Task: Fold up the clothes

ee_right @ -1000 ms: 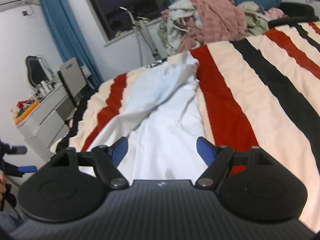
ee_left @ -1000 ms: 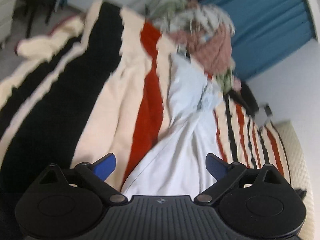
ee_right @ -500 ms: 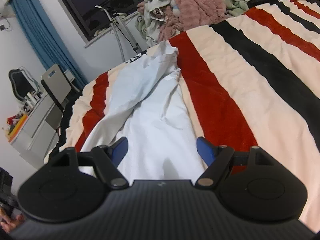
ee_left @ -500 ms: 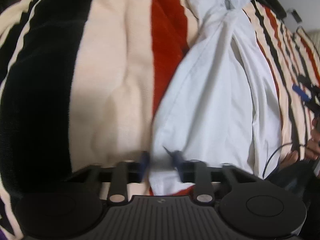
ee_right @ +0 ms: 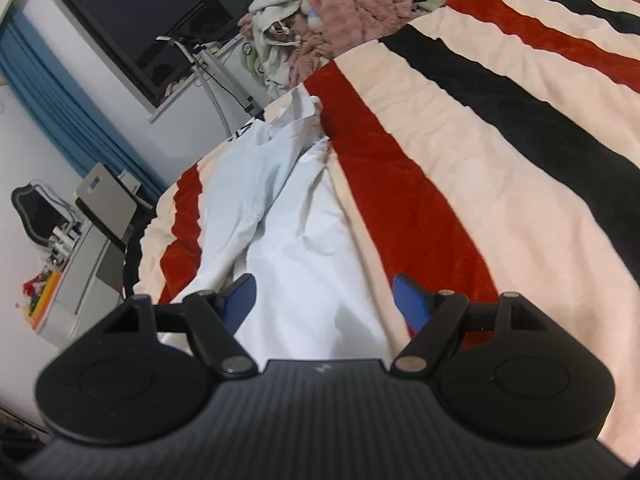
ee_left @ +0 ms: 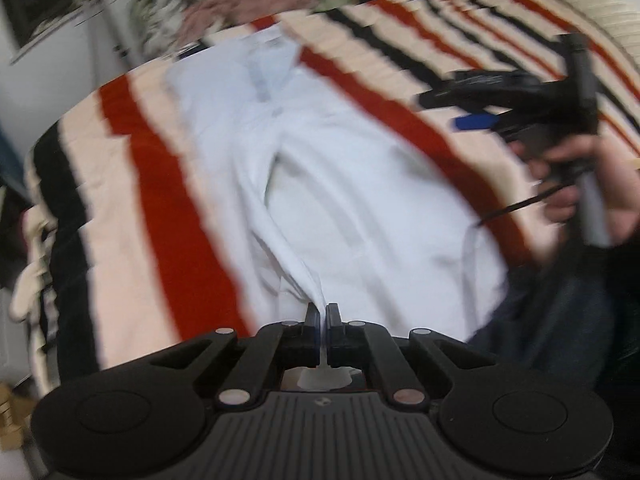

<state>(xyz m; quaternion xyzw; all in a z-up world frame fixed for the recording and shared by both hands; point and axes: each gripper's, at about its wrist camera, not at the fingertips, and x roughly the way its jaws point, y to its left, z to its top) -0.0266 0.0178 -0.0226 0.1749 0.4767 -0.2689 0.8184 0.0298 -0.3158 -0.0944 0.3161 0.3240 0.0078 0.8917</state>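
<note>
From the left wrist view, the left gripper (ee_left: 321,314) has its two dark fingers pressed together on a pinch of the pale white, thin cotton shirt (ee_left: 360,184), at the near hem. A narrow ridge of cloth rises from the bed into the jaws, with a little fabric bunched behind them. The shirt lies lengthwise along the plush blanket striped in red, cream and black (ee_left: 160,184), its collar end far from the camera. To the right, the person's hand holds the right gripper (ee_left: 476,122) above the blanket, beside the shirt's right edge; one blue pad shows, and this blurred view does not settle how far its tongs stand apart.

From the right wrist view, the right gripper (ee_right: 324,296) has its blue-padded fingers spread wide and holds nothing, hovering over the near end of the shirt (ee_right: 296,264). The garment stretches away across the blanket (ee_right: 460,200), creased and half twisted near the collar. A heap of pink and grey laundry (ee_right: 332,20) sits beyond the bed's far edge.

The shirt looks light, limp and easily wrinkled; it should drape and slide readily over the plush, so a single pinch will likely drag it into a rope. A matching hold on the opposite hem corner seems the sensible grip for the free gripper.
</note>
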